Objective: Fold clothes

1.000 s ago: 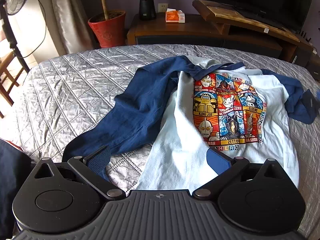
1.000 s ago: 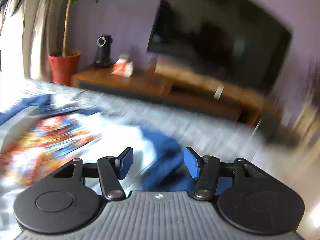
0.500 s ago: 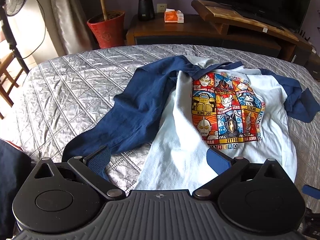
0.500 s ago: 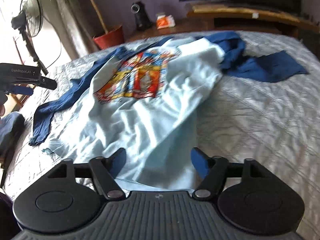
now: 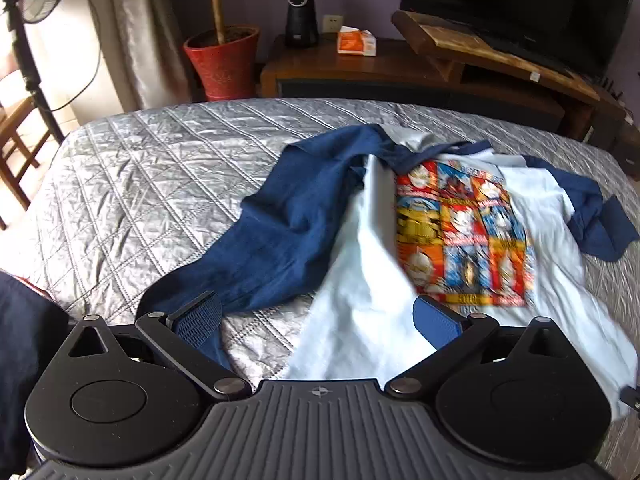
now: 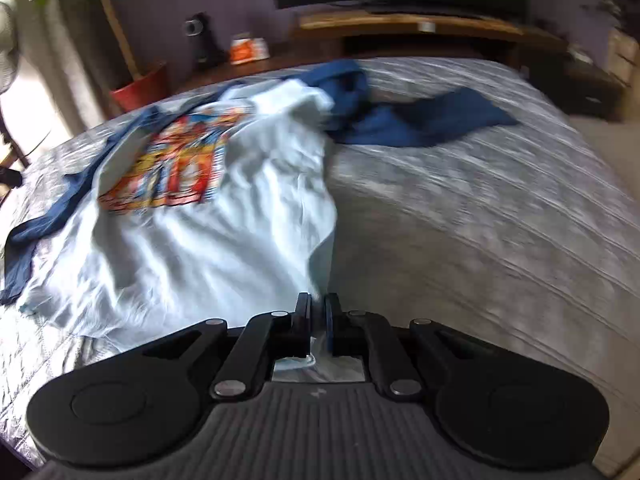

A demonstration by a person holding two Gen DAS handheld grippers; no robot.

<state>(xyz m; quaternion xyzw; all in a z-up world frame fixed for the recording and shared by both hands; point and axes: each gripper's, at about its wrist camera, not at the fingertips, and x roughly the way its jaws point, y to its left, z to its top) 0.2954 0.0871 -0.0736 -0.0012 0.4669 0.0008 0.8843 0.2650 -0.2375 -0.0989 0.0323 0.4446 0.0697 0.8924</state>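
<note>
Low over the bed, right tongs (image 6: pixel 317 316) pinch the shirt (image 6: pixel 208 240) hem.

No text is legible in either view. The shirt (image 5: pixel 460 240) carries a multicolour panel print (image 5: pixel 460 236) with lettering along its edges and between panels, but motion blur makes every character unreadable; in the right wrist view the same print (image 6: pixel 172 164) is equally smeared. The orange box (image 5: pixel 356 40) on the wooden cabinet (image 5: pixel 360 68) shows markings too small to read.
</note>
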